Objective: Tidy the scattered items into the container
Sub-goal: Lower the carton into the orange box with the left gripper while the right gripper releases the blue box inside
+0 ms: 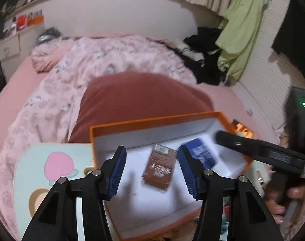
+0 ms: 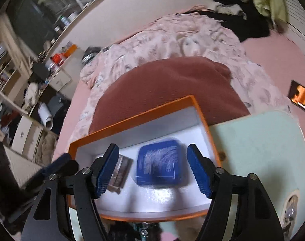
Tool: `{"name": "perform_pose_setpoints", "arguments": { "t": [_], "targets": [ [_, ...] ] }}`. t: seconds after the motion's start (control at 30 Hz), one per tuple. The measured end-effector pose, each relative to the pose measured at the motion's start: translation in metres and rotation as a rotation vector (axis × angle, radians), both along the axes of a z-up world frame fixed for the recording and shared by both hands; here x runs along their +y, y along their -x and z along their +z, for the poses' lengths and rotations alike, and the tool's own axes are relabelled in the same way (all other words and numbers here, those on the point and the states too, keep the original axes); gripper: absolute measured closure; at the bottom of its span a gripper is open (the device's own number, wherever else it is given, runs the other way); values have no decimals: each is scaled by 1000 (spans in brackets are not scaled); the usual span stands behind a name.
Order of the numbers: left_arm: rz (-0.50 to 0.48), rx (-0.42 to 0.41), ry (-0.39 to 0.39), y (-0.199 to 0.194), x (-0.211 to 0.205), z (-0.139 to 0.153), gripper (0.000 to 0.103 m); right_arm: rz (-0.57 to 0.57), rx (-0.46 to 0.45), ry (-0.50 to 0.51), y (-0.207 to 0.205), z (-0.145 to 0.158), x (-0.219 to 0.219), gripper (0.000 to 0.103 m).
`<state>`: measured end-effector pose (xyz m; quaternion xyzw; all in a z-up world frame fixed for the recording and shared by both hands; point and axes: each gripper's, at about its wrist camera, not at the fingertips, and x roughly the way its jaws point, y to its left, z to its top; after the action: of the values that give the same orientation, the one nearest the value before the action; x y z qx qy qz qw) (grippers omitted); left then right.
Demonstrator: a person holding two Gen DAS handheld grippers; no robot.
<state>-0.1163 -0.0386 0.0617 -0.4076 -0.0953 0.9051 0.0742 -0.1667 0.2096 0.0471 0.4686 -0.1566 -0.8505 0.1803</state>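
An orange box with a white inside lies on the bed. In it are a brown printed packet and a blue square case. My left gripper hovers over the box, open, with the brown packet below the gap and nothing touching its pads. In the right wrist view my right gripper is open above the blue case inside the box, its pads apart from it. The brown packet shows behind its left finger. A black finger of the right gripper reaches over the box's right rim.
The box rests on a mint mat with a pink peach print, in front of a rust-red pillow. A pink floral quilt covers the bed behind. Dark clothes pile at the far right. A small orange picture card lies on the sheet.
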Motion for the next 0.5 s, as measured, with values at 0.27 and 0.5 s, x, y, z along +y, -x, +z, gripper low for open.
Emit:
{"name": "perform_pose_setpoints", "arguments": {
  "t": [0.27, 0.5],
  "targets": [
    [0, 71, 59, 11, -5, -7, 51, 79, 6, -98, -30, 0, -24, 28],
    [-14, 214, -1, -36, -12, 25, 47, 52, 133, -137, -47, 8, -26, 28]
  ]
}}
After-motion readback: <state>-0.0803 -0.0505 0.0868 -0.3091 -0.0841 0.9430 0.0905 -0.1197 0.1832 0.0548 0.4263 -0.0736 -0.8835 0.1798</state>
